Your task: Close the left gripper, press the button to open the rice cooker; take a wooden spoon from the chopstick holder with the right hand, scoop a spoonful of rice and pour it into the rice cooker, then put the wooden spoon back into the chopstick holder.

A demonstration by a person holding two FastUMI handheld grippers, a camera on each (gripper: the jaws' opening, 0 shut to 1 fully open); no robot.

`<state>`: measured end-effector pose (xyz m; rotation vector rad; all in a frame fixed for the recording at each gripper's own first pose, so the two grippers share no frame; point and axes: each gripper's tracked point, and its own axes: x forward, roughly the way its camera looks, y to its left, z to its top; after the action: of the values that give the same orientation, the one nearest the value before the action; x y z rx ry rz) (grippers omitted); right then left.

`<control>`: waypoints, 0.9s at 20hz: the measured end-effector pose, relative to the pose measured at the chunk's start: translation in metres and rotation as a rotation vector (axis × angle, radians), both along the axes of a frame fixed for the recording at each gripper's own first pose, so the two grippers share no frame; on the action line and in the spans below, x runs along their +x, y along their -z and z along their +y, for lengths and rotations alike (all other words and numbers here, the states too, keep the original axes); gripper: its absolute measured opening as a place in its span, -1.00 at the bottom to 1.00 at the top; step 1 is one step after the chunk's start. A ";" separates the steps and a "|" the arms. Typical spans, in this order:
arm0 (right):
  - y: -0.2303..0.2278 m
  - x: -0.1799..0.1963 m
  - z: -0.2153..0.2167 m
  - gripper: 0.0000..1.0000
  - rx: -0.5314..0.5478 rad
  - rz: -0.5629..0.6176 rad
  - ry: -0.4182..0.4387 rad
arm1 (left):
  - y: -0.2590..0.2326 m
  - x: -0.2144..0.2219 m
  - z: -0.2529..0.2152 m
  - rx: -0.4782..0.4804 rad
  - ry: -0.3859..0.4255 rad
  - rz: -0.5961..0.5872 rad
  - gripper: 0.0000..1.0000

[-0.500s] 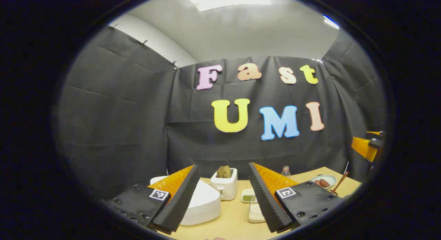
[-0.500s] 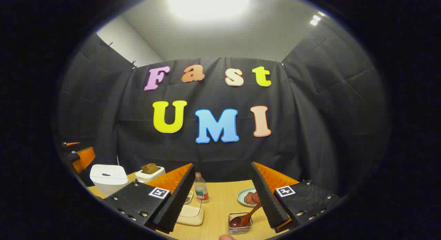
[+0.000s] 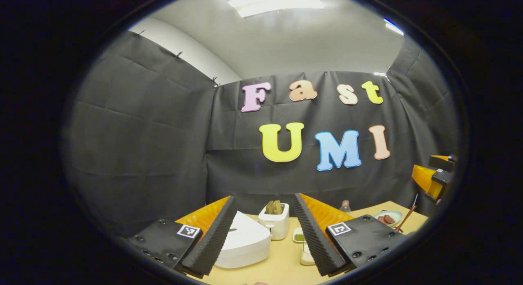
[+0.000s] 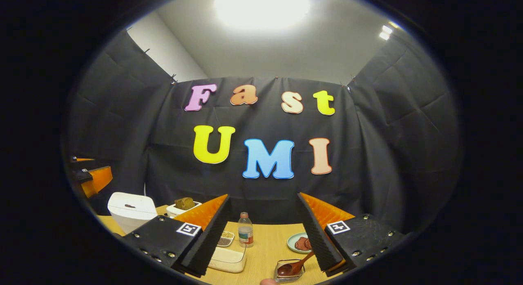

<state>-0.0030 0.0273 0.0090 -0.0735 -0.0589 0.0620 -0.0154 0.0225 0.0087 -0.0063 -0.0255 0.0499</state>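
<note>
Pale wood forms the surface under both pairs of tongs, with black cloth closing the booth behind. Nearest in the left gripper view, the left tongs stand released, fingers wide apart with nothing between them, and the white rice cooker sits just beyond the left finger, lid down. Compared with half a second ago the cooker and the white toaster behind it have slid rightward and sit a little fuller in that view, so the left tongs seem to be swinging toward the cooker; since they are not yet clenched, the button press looks still ahead. In the right gripper view the right tongs are likewise released and empty, and the wooden spoon lies with its bowl in a small clear holder just inside the right finger, lower in the view than before, which suggests only a slight drift. That view gives the spoon's bowl and holder plainly, along with a clear lidded box, a small bottle and a plate of reddish food, while the left gripper view offers merely a thin handle at its far right edge but sets the cooker close.
</note>
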 end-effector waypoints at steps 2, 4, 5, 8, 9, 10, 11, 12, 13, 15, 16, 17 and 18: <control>0.002 -0.001 -0.003 0.93 0.000 0.009 0.008 | 0.007 0.002 0.002 -0.013 -0.001 0.019 0.94; 0.001 -0.004 -0.007 0.93 0.021 0.011 0.019 | 0.015 0.002 0.005 -0.013 0.000 0.041 0.95; 0.001 -0.005 -0.009 0.93 0.020 0.010 0.025 | 0.016 0.002 0.006 -0.007 -0.001 0.046 0.95; 0.002 -0.008 -0.017 0.93 0.000 0.008 0.038 | 0.012 0.004 0.009 0.007 0.001 0.045 0.87; 0.002 -0.008 -0.019 0.93 0.004 0.008 0.044 | 0.011 0.004 0.010 0.009 0.002 0.041 0.87; 0.003 -0.009 -0.021 0.93 0.011 0.011 0.050 | 0.008 0.004 0.008 0.010 0.005 0.037 0.87; 0.003 -0.010 -0.023 0.93 0.018 0.014 0.056 | 0.006 0.005 0.008 0.012 0.011 0.034 0.87; 0.003 -0.010 -0.024 0.93 0.023 0.016 0.059 | 0.004 0.005 0.006 0.015 0.019 0.032 0.86; 0.003 -0.010 -0.025 0.93 0.025 0.017 0.063 | 0.004 0.005 0.004 0.017 0.029 0.030 0.86; 0.004 -0.012 -0.027 0.93 0.027 0.024 0.067 | 0.002 0.003 0.001 0.011 0.045 0.025 0.87; 0.005 -0.012 -0.028 0.93 0.024 0.028 0.069 | 0.000 0.002 0.001 0.006 0.052 0.023 0.80; 0.006 -0.012 -0.029 0.93 0.020 0.032 0.072 | -0.001 0.001 -0.001 -0.004 0.057 0.018 0.72; 0.005 -0.013 -0.030 0.93 0.018 0.032 0.075 | 0.000 0.000 -0.004 -0.018 0.075 0.021 0.65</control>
<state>-0.0159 -0.0022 0.0036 -0.0568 -0.0246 -0.0125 -0.0151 0.0190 0.0090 -0.0243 -0.0037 -0.0244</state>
